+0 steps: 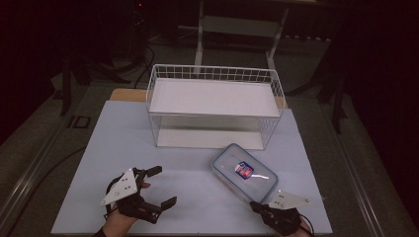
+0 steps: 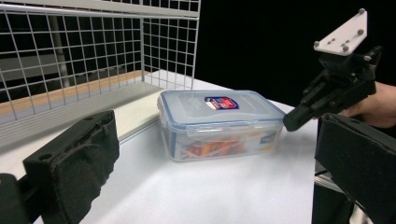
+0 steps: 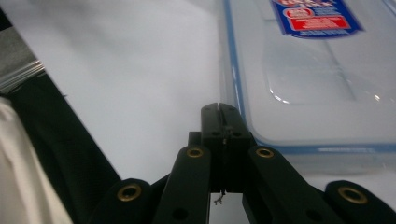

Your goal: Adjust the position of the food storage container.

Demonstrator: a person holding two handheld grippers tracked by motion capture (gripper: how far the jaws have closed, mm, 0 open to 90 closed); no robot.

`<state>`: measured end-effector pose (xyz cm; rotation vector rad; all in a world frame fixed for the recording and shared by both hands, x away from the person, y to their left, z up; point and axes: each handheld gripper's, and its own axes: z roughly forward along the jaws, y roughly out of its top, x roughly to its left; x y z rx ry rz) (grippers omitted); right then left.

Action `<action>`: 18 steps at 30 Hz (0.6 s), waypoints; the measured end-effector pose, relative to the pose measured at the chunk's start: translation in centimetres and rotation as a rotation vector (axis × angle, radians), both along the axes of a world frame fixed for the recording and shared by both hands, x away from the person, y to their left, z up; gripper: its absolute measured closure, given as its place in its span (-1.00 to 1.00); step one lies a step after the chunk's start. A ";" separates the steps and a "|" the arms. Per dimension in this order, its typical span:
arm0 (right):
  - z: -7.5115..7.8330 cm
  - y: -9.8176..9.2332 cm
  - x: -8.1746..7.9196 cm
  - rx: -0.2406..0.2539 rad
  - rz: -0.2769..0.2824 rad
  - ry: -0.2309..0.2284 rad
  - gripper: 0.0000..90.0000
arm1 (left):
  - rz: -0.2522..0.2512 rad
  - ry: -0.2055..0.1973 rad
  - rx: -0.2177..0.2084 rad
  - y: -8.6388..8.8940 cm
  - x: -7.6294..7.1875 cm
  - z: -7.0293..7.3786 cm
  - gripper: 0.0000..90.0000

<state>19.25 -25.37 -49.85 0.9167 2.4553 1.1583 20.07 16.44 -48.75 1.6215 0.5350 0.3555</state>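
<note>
A clear plastic food container [image 1: 244, 173] with a blue-rimmed snap lid and a red-and-blue label lies flat on the white table [image 1: 197, 197], just in front of the white wire basket [image 1: 215, 106] and toward that basket's right end. Through the container's side wall, in the left gripper view, orange and red contents show inside it.

The right gripper [image 1: 258, 205] sits at the container's near corner, on the side away from the basket. Its jaws are pressed together with nothing between them, and in the right gripper view their joined tip lies right at the container's blue lid rim, at the corner; whether it actually touches the rim I cannot tell. A grey three-cornered plate rides on top of this gripper.

The left gripper [image 1: 164, 186] rests well to the left of the container, near the table's front edge, with its jaws standing wide apart and empty. Its padded jaws frame the container in its own view, well short of it.
</note>
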 end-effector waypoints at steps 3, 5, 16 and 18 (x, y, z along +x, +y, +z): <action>0.0 -0.8 0.4 0.006 -0.028 0.000 1.00 | -0.002 0.001 0.004 -0.1 0.0 0.0 -1.00; 0.1 -1.4 0.6 0.004 -0.048 -0.004 1.00 | -0.002 0.001 0.005 -0.1 0.0 0.0 -1.00; -0.3 0.0 1.1 0.008 0.014 0.018 1.00 | -0.009 0.011 0.009 -0.3 0.2 -0.2 -1.00; -0.4 0.1 1.5 0.003 0.005 0.021 1.00 | -0.008 0.012 0.010 -0.3 0.2 -0.2 -1.00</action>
